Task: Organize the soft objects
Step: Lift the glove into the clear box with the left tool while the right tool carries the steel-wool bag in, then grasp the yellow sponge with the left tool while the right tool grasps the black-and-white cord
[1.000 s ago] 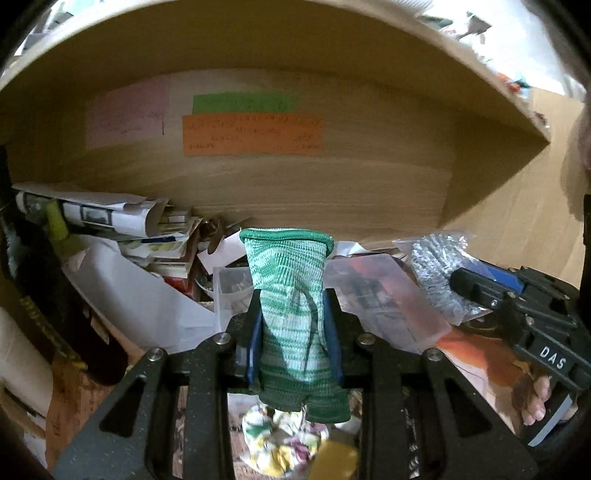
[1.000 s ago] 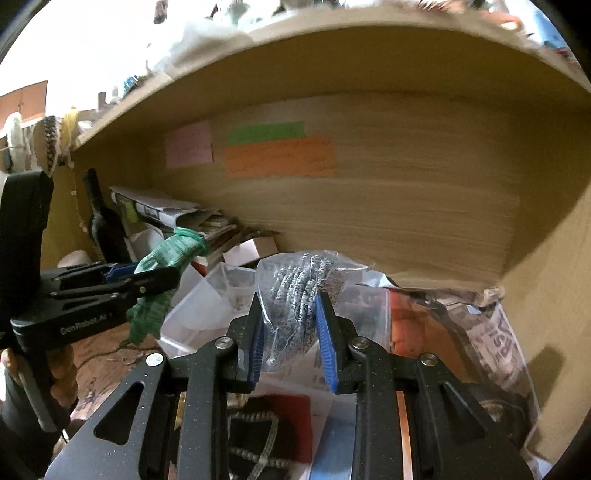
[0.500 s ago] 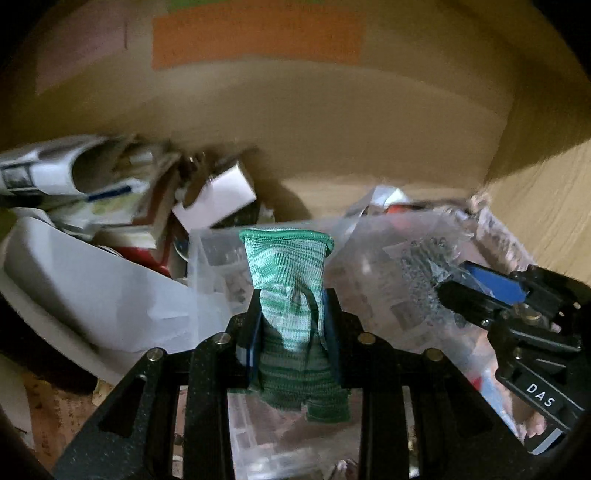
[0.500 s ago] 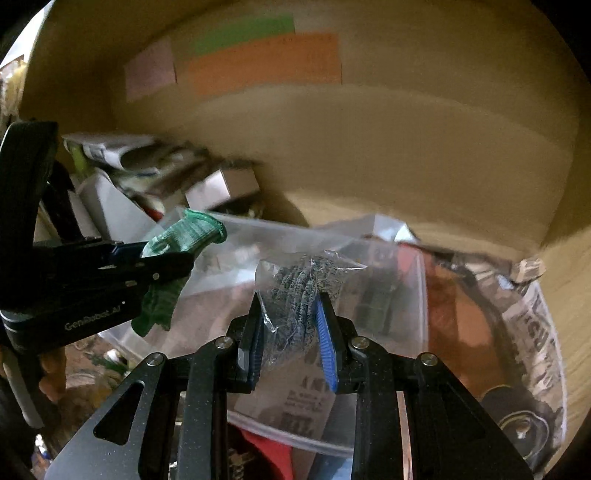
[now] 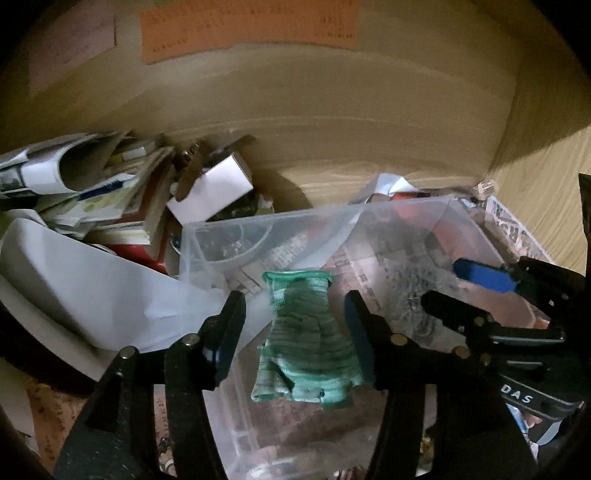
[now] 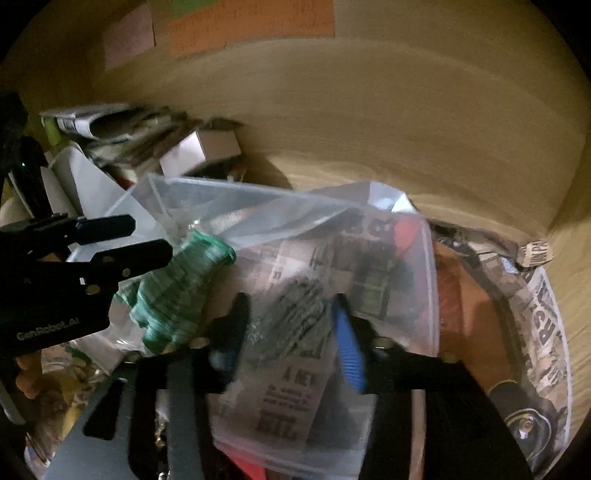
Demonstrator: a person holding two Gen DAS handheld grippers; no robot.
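A green and white knit glove (image 5: 306, 339) hangs between the spread fingers of my left gripper (image 5: 293, 314), over a clear plastic bin (image 5: 369, 218) on the shelf. It also shows in the right wrist view (image 6: 177, 291). My right gripper (image 6: 290, 317) is open, with a grey knit item in a clear bag (image 6: 295, 317) loose between its fingers, over the same bin (image 6: 258, 195). The right gripper (image 5: 480, 291) shows at the right of the left wrist view, and the left gripper (image 6: 110, 240) at the left of the right wrist view.
A wooden shelf back wall (image 5: 332, 110) carries orange and pink paper notes (image 5: 243, 26). A pile of papers, books and a white box (image 5: 214, 188) lies at the left. Newspaper (image 6: 546, 332) lines the shelf at the right, by the wooden side wall.
Both grippers have opened over the clear bin. The green glove and the bagged grey item have been let go and sit lower between the fingers. Both grippers moved further into the shelf.
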